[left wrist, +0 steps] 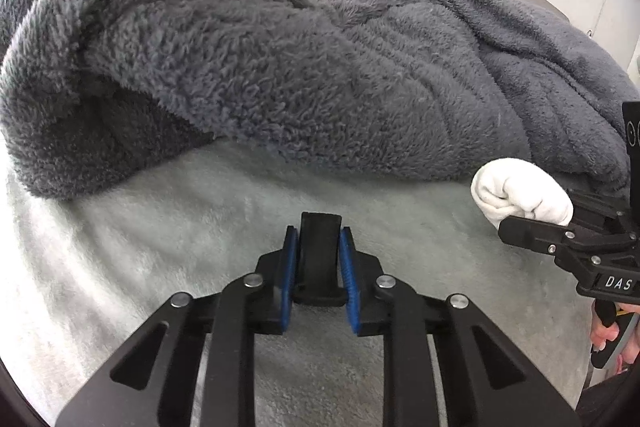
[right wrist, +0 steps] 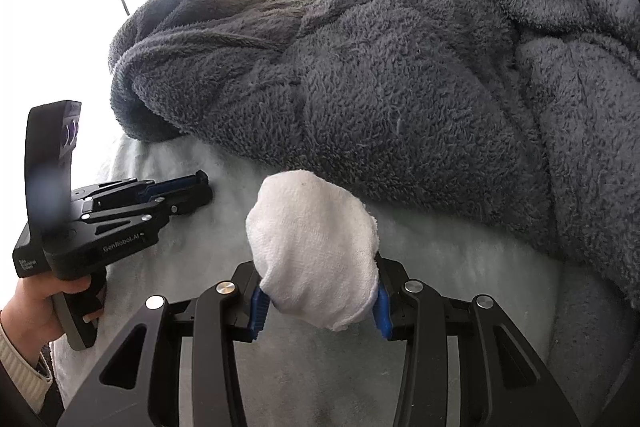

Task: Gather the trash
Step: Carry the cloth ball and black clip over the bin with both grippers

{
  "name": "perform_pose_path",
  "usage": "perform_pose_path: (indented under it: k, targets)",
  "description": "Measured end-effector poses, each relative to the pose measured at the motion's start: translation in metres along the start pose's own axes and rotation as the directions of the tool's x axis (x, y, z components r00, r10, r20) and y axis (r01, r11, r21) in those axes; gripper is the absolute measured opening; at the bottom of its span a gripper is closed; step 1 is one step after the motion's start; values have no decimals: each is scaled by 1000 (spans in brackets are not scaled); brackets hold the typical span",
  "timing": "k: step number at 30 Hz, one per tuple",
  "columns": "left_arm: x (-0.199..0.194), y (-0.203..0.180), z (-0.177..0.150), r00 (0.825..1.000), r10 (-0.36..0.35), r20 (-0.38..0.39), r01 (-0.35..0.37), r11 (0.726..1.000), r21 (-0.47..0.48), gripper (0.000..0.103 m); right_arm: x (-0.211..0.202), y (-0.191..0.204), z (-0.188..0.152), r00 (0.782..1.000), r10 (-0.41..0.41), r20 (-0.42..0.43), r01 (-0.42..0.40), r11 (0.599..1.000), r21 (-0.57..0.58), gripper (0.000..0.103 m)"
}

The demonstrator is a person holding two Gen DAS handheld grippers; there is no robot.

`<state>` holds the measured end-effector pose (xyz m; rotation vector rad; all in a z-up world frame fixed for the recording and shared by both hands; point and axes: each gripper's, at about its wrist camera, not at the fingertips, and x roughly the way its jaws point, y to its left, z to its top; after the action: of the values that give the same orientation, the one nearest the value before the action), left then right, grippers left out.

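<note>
The right hand-held gripper (right wrist: 318, 303) is clamped on a white balled-up cloth (right wrist: 314, 251), lifted off the pale bed sheet (right wrist: 460, 259), probably as trash. At nine o'clock, the left hand-held gripper (right wrist: 192, 189) lies narrow, seemingly gripping a small black piece (left wrist: 320, 251). Beyond, at twelve, the grey fleece blanket (right wrist: 400, 87) is bunched back.

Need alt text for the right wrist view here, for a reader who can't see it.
The right gripper clamps a balled white cloth between its blue pads, above a pale bed sheet. A rumpled dark grey fleece blanket fills the background; the left gripper sits at left.
</note>
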<state>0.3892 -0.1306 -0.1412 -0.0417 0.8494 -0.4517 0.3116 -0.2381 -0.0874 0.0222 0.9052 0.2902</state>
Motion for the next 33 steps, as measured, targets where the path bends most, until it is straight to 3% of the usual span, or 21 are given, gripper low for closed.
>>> perform_pose_path:
  k: [15, 25, 33]
  targets:
    - [-51, -4, -17, 999, 42, 28, -42, 999, 19, 23, -17, 37, 3, 996, 84, 24, -85, 995, 46, 42]
    - [-107, 9, -46, 993, 104, 50, -101, 994, -49, 23, -27, 87, -11, 991, 135, 16, -135, 991, -7, 42]
    - [-160, 37, -74, 978, 193, 77, -181, 973, -146, 23, -36, 129, -24, 983, 181, 22, -180, 982, -52, 42]
